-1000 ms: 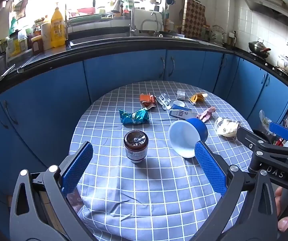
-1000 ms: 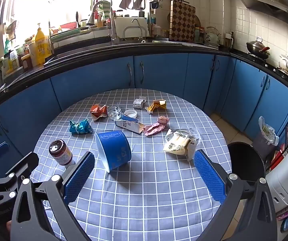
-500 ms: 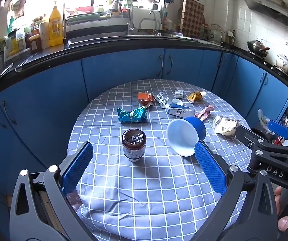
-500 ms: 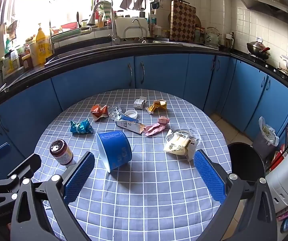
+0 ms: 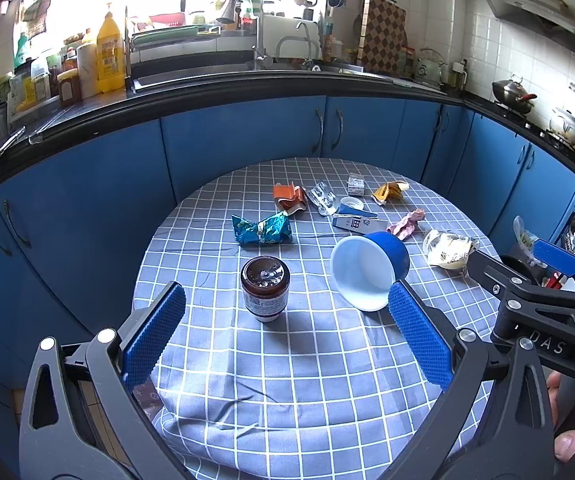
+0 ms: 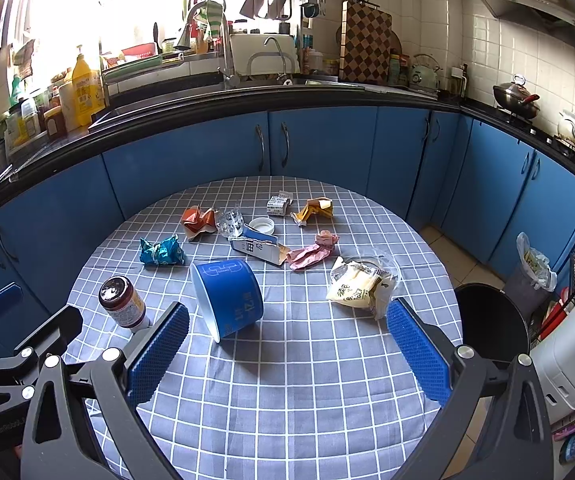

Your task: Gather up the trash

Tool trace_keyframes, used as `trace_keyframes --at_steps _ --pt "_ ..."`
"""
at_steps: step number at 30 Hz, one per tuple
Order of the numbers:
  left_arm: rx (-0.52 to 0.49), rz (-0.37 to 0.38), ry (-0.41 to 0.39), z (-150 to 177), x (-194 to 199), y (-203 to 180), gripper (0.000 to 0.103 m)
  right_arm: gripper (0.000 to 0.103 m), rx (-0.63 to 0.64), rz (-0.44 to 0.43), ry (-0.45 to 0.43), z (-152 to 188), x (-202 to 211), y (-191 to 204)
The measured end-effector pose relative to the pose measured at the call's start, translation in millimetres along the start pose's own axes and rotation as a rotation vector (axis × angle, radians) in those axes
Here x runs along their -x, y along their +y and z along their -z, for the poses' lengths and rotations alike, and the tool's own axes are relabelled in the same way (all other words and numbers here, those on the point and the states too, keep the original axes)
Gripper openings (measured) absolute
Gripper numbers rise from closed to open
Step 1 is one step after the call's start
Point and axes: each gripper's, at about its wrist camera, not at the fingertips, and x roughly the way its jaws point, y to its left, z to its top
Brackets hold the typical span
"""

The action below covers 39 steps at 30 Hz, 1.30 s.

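L gripper (image 5: 287, 336): jaws wide apart, nothing held
R gripper (image 6: 287, 348): jaws apart, nothing held
Blue cup (image 6: 229, 298): on its side, centre of table (image 6: 307, 400)

Around the blue paper cup (image 6: 229, 298), which lies on its side, count as follows. 1 cup. 1 brown jar (image 6: 122, 302), upright, just left of it. 5 crumpled wrappers: teal (image 6: 161, 251) behind-left, orange (image 6: 198, 221) further back, clear (image 6: 231, 222) beside that, yellow (image 6: 314, 209) back-right, pink (image 6: 312, 251) right. 1 flattened carton (image 6: 258, 247) directly behind the cup. 1 white lid (image 6: 261, 224) behind the carton. 1 small box (image 6: 278, 204) at the far back. 1 plastic bag (image 6: 361, 286) w/ yellowish contents, right. 1 black bin (image 6: 491, 320) off the table, far right.
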Motion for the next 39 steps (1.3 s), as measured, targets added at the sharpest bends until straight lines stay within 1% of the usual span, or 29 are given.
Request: trace_keyframes --at_steps 33,39 --pt "0.001 0.002 0.004 1.7 -0.3 -1.6 0.1 0.097 0.001 0.0 0.003 0.1 0.6 -3.3" --pt "0.005 0.001 0.006 2.9 -1.0 -0.8 0.1 0.097 0.001 -0.001 0.004 3.3 -2.3 3.2"
